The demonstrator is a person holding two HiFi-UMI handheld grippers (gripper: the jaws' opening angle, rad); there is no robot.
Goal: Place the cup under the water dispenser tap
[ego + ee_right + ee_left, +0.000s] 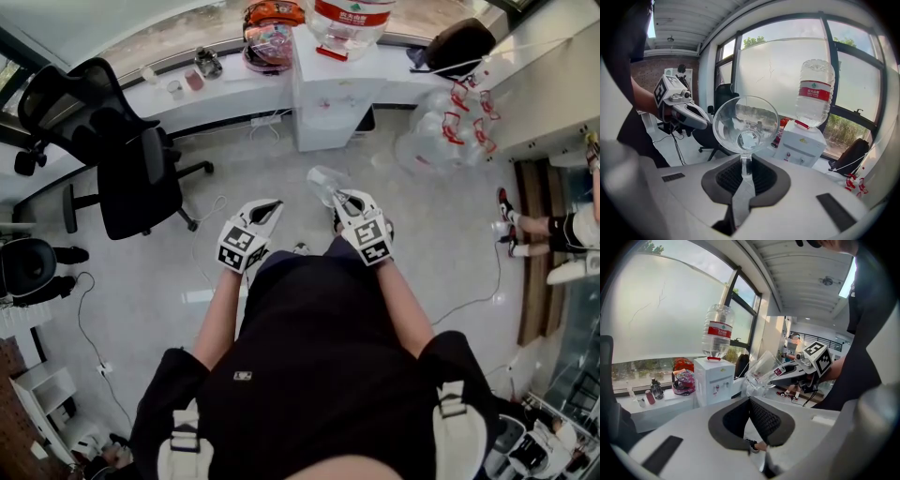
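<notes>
1. While the person stands well back from the water dispenser [328,94], the cup [746,129] is up in the air, clamped by a clear part at its lower edge between the fingers of the right gripper [746,165].
2. Seen from the head view, the dispenser is at 12 o'clock from the cup, across a stretch of open floor [281,169], so the coming move is likely a straight carry forward.
3. From the right gripper view, the dispenser sits at about 3 o'clock of the cup, with its tap [787,154] on the front face below the upturned bottle [814,91].
4. The cup shows there as a round outline, seen end-on, so its long axis runs roughly along the line the fingers point.
   - It is tipped over, not upright.
   - Whether the mouth or the base faces the camera cannot be told.
5. By my reading, the cup needs turning upright before it can stand under the tap.
6. The left gripper [272,206] hangs at 9 o'clock of the right one, its fingers together at the tips with nothing between them.
7. Both grippers are about equally far from the dispenser, but only the right one carries the cup.
</notes>
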